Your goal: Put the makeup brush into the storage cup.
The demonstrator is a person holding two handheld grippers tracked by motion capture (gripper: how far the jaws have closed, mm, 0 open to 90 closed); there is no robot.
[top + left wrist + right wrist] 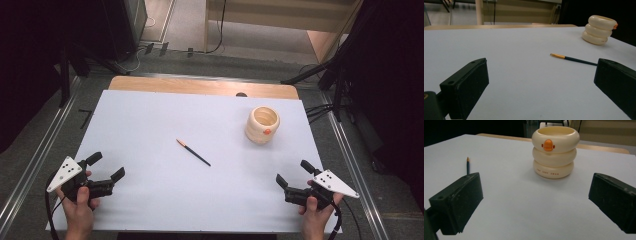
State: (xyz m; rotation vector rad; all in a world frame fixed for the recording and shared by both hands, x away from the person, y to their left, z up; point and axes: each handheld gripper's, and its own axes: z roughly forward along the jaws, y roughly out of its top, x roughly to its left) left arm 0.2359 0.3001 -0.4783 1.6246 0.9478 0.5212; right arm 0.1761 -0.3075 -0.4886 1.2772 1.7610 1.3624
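The cream ringed holder point(555, 151) carries one line of small brown capital lettering on its lowest ring, reading approximately "THE JUDY SWAN"; individual letters are too small to confirm.

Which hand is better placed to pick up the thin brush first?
Probably the left. The left tool stands open, and the brush lies ahead between its jaws in its own view. From the right tool, also open, the cup is nearer.

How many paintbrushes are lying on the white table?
1. The paintbrush lies flat near the middle of the table, apart from the cream cup at the far right. Another could be hidden inside the cup.
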